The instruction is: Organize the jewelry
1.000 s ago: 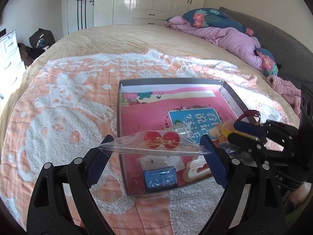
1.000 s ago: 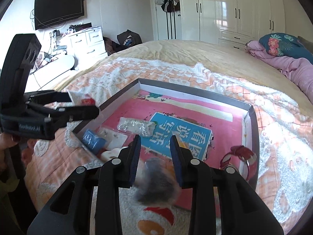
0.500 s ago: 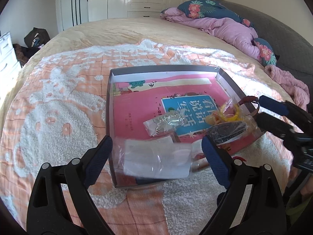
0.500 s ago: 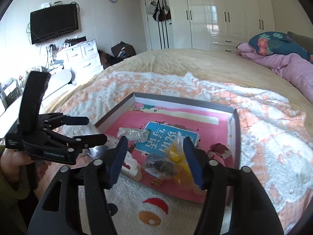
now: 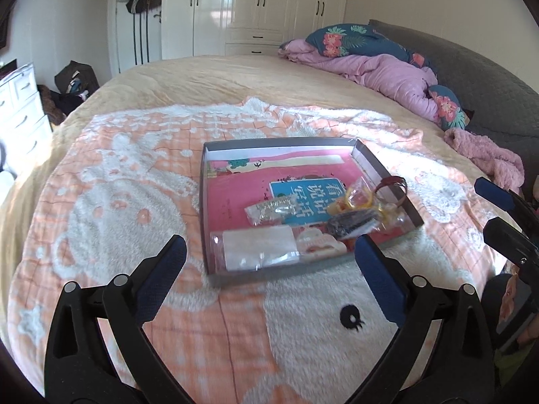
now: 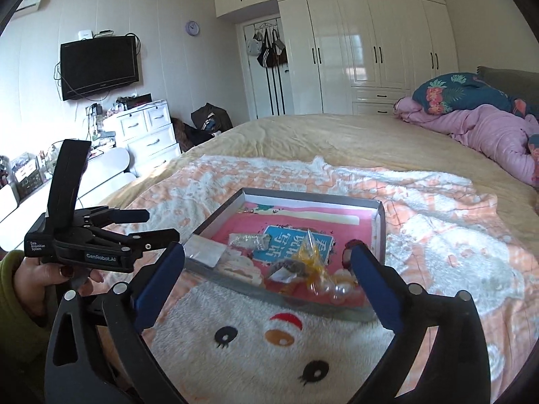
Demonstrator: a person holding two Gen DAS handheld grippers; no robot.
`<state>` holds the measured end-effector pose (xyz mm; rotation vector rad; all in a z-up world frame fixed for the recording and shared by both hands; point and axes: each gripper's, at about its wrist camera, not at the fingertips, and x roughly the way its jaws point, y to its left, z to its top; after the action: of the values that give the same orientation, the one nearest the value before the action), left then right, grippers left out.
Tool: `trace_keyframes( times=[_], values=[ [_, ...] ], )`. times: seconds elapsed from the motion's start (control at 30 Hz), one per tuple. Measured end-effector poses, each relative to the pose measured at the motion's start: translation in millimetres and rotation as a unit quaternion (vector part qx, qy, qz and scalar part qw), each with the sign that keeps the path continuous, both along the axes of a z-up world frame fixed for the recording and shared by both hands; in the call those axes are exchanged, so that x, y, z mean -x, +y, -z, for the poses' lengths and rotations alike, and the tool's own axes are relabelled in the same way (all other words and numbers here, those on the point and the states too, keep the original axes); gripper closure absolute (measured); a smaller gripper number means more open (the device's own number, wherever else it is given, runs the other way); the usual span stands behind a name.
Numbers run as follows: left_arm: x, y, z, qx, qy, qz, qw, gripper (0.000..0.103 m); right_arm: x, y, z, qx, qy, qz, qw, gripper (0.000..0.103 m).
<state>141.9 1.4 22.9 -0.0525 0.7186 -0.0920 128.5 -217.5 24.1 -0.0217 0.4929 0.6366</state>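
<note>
Both my grippers, left (image 5: 269,256) and right (image 6: 267,262), have just been opening and now gape wide with nothing between the pads. The jewelry bags (image 5: 259,247) lie in the tray (image 5: 283,143) just beyond my fingertips, on the blanket (image 5: 128,181).

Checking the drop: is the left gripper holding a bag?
No, the left gripper stands open and empty, short of the tray.

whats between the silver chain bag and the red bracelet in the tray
The yellow bag lies between the silver chain bag and the red bracelet, all in the tray. The left wrist view shows it best.
</note>
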Motion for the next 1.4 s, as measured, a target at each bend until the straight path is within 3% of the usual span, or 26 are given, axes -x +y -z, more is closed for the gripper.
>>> trace_keyframes(
  times=[0.27, 0.53, 1.4],
  values=[
    [40.2, -0.2, 8.3, 0.01, 0.007, -0.02, 0.9997, 0.009, 26.9, -4.1, 17.2, 0.038, 0.021, 0.02, 0.999, 0.004],
    [62.1, -4.6, 18.8, -0.002, 0.005, -0.034, 0.9994, 0.009, 34.2, -3.8, 41.5, 0.042, 0.063, 0.038, 0.996, 0.004],
    [70.4, -8.0, 22.1, -0.011, 0.005, -0.047, 0.9988, 0.009, 39.2, -2.5, 44.5, 0.049, 0.068, 0.039, 0.996, 0.004]
  ],
)
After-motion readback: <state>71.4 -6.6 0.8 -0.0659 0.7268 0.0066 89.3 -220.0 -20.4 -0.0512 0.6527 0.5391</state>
